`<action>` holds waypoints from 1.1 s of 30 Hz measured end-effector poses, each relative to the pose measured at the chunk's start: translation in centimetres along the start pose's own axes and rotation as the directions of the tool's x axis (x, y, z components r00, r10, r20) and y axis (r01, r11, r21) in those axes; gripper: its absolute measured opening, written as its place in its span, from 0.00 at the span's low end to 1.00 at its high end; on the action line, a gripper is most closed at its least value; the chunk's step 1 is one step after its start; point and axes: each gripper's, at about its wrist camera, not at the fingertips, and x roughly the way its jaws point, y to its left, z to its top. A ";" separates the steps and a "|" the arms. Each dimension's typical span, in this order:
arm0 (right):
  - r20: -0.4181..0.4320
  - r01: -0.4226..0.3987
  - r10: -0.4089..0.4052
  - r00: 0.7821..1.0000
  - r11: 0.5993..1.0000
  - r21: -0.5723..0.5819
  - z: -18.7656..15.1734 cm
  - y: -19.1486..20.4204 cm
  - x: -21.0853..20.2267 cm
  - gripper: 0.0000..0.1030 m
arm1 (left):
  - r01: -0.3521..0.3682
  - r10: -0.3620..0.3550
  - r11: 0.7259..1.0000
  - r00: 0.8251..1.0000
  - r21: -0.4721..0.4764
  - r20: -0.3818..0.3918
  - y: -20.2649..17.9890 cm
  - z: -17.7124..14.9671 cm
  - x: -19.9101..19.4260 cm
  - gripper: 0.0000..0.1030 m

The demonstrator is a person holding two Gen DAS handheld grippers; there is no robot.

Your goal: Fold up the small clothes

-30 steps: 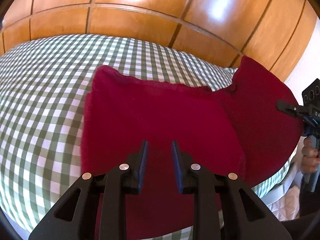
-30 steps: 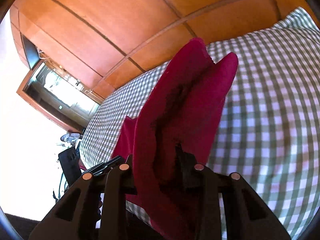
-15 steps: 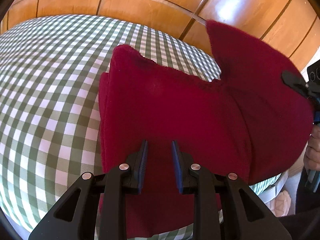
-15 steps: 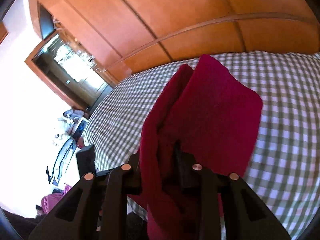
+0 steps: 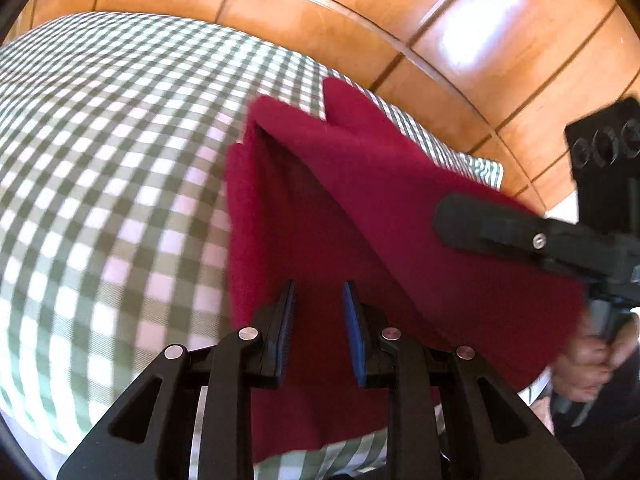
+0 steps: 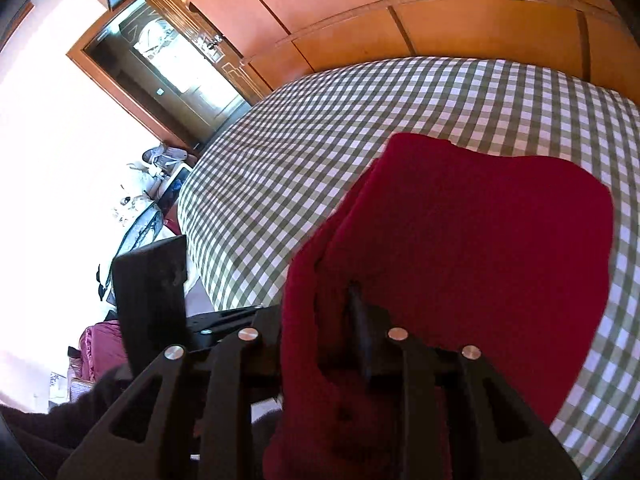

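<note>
A dark red cloth (image 5: 320, 208) lies partly folded on the green checked bedspread (image 5: 100, 160). My left gripper (image 5: 319, 320) hovers low over its near part, blue pads apart with nothing pinched between them. From the right, my right gripper (image 5: 460, 220) carries a raised flap of the cloth over the flat part. In the right wrist view the red cloth (image 6: 480, 220) runs up between the fingers of my right gripper (image 6: 320, 308) and drapes over the left finger, hiding it. Those jaws are opening with the fabric still between them.
Glossy wooden wardrobe panels (image 5: 360, 20) stand behind the bed. A person's hand (image 5: 588, 364) grips the right tool's handle. The right wrist view shows a glazed door (image 6: 172, 52), clutter on the floor (image 6: 140, 200) and a pink bundle (image 6: 100, 344) past the bed's left edge.
The right gripper has swept the lifted flap leftward over the flat cloth, and the flap now hangs lower. The left gripper has shifted a little over the cloth, its jaws unchanged.
</note>
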 end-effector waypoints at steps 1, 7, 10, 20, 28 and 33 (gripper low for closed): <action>0.014 -0.032 0.032 0.999 0.999 0.006 -0.1 0.0 -0.4 0.41 | 0.003 -0.003 1.000 1.000 -0.015 0.011 0.4 0.0 -0.6 0.22; 0.143 -0.127 0.125 0.982 0.992 0.005 -1.5 -0.7 -5.5 0.60 | 0.032 -0.022 0.992 0.996 -0.123 0.083 2.4 -0.3 -4.0 0.22; 0.178 -0.056 0.052 0.983 0.998 0.022 -3.9 -2.3 -8.4 0.60 | 0.058 -0.041 0.989 0.991 -0.133 0.131 2.3 -0.1 -6.2 0.22; 0.068 0.227 -0.237 0.969 0.966 0.124 -16.1 -7.7 -12.4 0.68 | 0.236 -0.227 0.968 0.967 -0.080 0.113 -2.1 0.7 -7.7 0.54; 0.050 0.256 -0.262 0.964 0.962 0.096 -17.3 -5.5 -8.5 0.67 | 0.230 -0.231 0.972 0.973 -0.039 -0.003 -5.3 0.3 -4.0 0.57; 0.085 0.264 -0.269 0.959 0.962 0.068 -15.6 -5.1 -7.8 0.40 | 0.193 -0.193 0.981 0.981 0.024 -0.020 -6.3 0.8 -2.4 0.28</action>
